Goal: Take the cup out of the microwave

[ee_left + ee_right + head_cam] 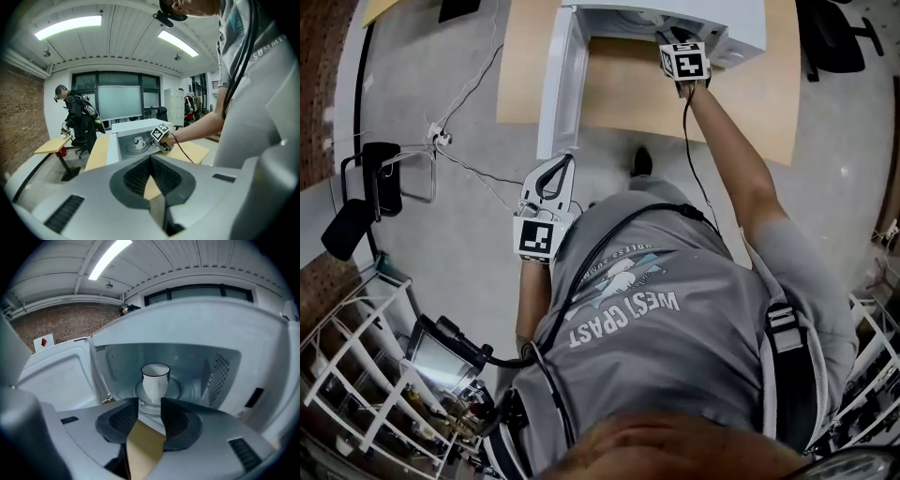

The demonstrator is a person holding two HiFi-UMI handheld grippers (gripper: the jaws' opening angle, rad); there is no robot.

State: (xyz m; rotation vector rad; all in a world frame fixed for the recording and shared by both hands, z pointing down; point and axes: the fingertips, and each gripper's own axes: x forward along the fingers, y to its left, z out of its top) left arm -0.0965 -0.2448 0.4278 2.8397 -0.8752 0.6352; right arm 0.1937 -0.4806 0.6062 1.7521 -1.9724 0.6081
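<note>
Right gripper (150, 404) at the mouth of the open microwave (187, 333), cup (154, 380) not yet gripped.

I hold the right gripper's jaws spread, aimed into the microwave at the table's (619, 94) far edge. The white cup stands upright on the turntable (180, 391) mid-cavity, just past the jaw tips. The door (61, 376) is swung left. My left gripper (151, 161) hangs off the table's near edge, jaws pressed together on nothing.

Fig.: light-wood table (628, 94) on grey floor (469, 216), w/ white microwave (727, 23) set toward its far side, approx. mid-width, door (558, 89) swung open over the top toward near-left corner.
</note>
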